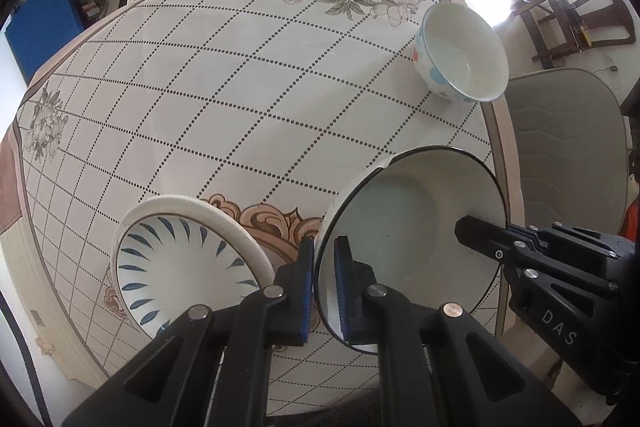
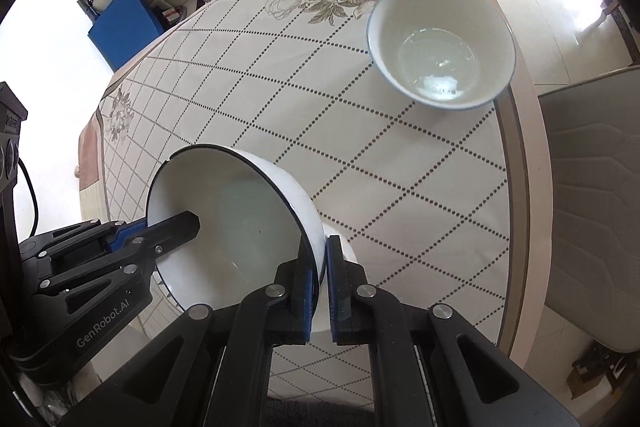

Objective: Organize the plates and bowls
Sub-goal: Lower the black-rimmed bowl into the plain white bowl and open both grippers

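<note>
Near the counter's (image 1: 240, 75) front edge, both claws grip one black-rimmed white bowl (image 1: 412, 247), which is tilted up off the patterned cloth. The left claw (image 1: 325, 291) is clenched on the bowl's left rim, one blue pad inside and one outside the wall; the right claw (image 2: 324, 287) is clenched the same way on the opposite rim. Just left of the held bowl a blue-petal plate (image 1: 180, 267) rests on the counter, and a spotted bowl (image 1: 460, 55) sits well apart near the far right edge.

The step in hand looks like carrying this bowl to a stack, most likely into the spotted bowl or onto the plate. To do it well, both claws should move together at matching height so the rim is not twisted, level the bowl before lowering, centre it over the target, and release only once it is seated.

Something white shows under the held bowl by the right claw's pads; whether it is the bowl's own foot or another dish is unclear. The plate's near edge is cut off by the left claw's fingers
</note>
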A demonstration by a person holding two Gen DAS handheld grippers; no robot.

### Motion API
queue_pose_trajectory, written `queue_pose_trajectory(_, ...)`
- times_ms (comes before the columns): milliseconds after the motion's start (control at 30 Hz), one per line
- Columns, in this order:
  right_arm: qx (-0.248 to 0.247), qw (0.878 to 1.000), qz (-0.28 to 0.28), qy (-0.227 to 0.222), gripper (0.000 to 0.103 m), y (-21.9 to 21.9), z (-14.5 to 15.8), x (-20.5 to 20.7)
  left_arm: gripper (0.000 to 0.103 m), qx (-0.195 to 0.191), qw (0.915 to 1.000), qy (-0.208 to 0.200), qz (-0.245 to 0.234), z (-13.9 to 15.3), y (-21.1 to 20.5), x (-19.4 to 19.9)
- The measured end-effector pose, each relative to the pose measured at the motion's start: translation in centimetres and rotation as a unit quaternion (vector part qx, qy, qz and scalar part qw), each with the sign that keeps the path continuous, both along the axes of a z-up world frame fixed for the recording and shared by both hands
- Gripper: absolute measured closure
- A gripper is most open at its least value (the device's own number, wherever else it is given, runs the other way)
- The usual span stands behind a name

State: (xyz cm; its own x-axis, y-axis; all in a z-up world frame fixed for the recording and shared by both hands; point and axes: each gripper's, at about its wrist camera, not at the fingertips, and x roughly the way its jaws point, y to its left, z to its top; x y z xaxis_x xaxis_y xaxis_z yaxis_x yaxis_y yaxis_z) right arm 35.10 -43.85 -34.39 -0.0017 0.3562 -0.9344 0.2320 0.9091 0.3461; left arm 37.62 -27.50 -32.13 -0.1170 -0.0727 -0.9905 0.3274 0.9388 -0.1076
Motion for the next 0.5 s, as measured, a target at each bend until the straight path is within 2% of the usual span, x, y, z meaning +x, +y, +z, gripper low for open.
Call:
queue_pose_trajectory(267,-0.009,0.999,0.013,0.035,0.096,1.2,-3.3,-2.6,0.095,0.013,0.9991,0.040,0.009,-3.7,0.8,-2.1)
queue_pose_trajectory(500,-0.024,0.998,0.032,0.053,0.096,2.2,-5.5,-3.1,0.095,0.027,0.9979,0.057,0.008,-6.2,0.7,-2.7)
